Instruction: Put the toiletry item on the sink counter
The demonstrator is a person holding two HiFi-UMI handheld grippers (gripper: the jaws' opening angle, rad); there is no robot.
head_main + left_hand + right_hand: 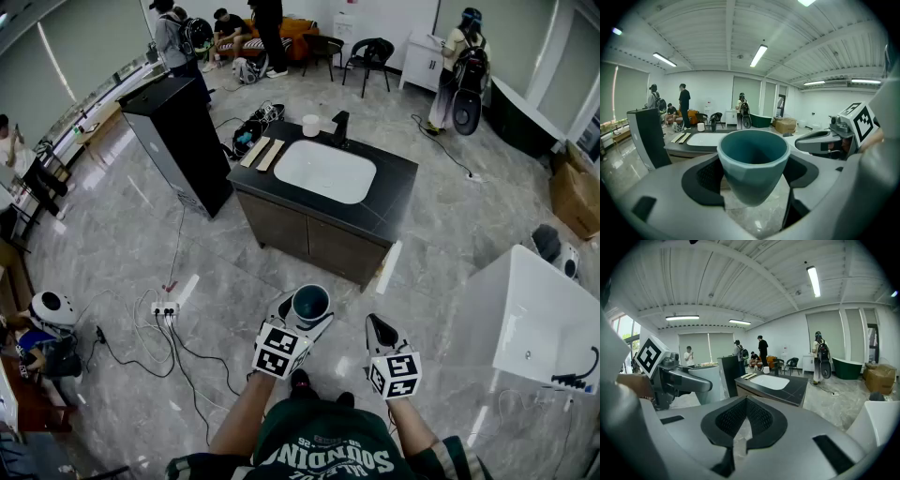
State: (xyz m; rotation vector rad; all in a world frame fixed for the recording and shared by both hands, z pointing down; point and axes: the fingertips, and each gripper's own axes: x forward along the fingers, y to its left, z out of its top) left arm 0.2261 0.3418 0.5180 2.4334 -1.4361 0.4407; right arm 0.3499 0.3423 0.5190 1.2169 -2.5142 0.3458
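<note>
A teal cup stands upright between the pads of my left gripper, which is shut on it and holds it above the floor. My right gripper is beside it on the right, shut, with nothing in it. Ahead stands the sink counter, black-topped with a white basin, well beyond both grippers. On the counter are a black faucet, a white cup and two wooden strips.
A tall black cabinet stands left of the counter. A white tub is close on the right. A power strip with cables lies on the floor at left. Several people and chairs are at the back, a cardboard box far right.
</note>
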